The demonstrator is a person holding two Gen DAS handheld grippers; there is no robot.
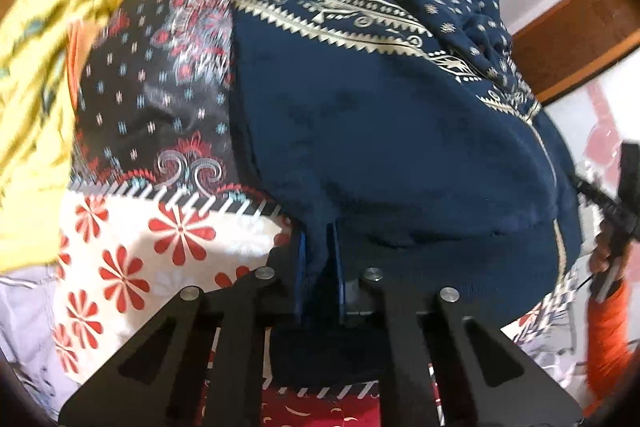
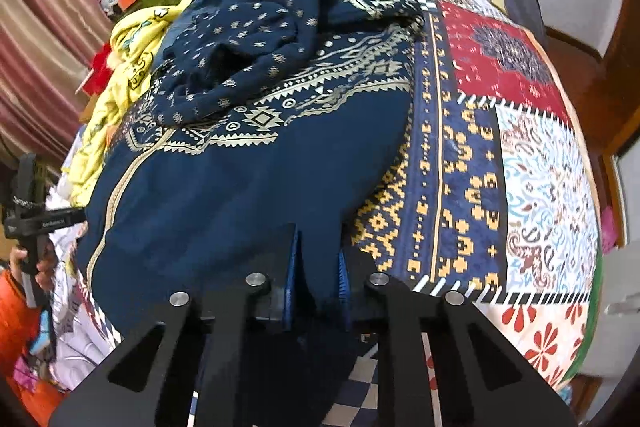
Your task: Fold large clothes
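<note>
The navy garment (image 2: 248, 187) lies spread on the patchwork bedspread (image 2: 540, 187), and the left tongs (image 1: 320, 259) and right tongs (image 2: 318, 275) are each pinched tight on its near hem, seemingly so both corners can lift together for a fold.

Right claw (image 2: 318, 267) pinching near edge of navy garment (image 2: 240, 187), spread on patchwork bedsheet (image 2: 500, 147).

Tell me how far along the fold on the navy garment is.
Early. Done: the navy garment lies spread on the patchwork bedspread. In hand: the left hand-held gripper and right hand-held gripper each pinch its near hem. Left: no fold shows yet; its far end stays bunched.
</note>
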